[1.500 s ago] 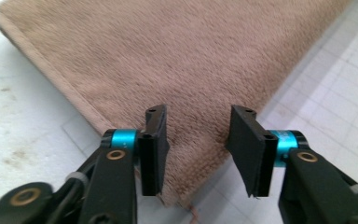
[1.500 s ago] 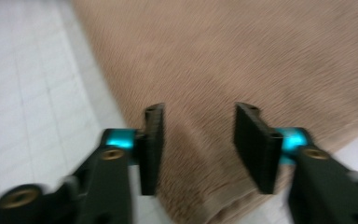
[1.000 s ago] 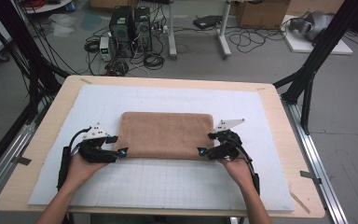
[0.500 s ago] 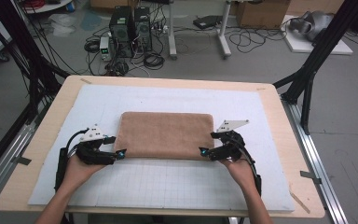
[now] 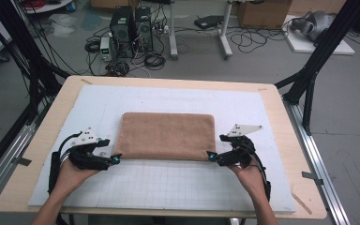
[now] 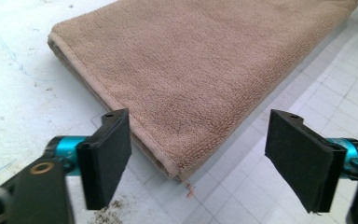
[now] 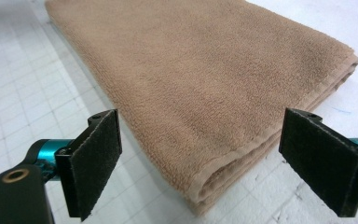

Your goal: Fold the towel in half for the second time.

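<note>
The folded brown towel (image 5: pixel 166 137) lies flat in the middle of the white gridded mat (image 5: pixel 168 183), its long sides running left to right, with the wooden table (image 5: pixel 281 101) showing around the mat. The left gripper (image 5: pixel 116 159) sits at the towel's near left corner and the right gripper (image 5: pixel 211 157) at its near right corner, so the step in hand looks like letting go of a fold just laid down. To do it well, each hand should draw straight back toward the near edge of the table, low and level, with the pads clear of the cloth so no corner is dragged out of line or lifted; both sides should leave evenly to keep the near edge straight

In the left gripper view the jaws have just been opening and stand wide apart, the towel's corner (image 6: pixel 179 170) lying between them untouched by either pad. In the right gripper view the jaws have likewise just been opening and stand wide, the stacked corner (image 7: pixel 205 191) between them, free of both pads. Neither gripper holds anything
</note>
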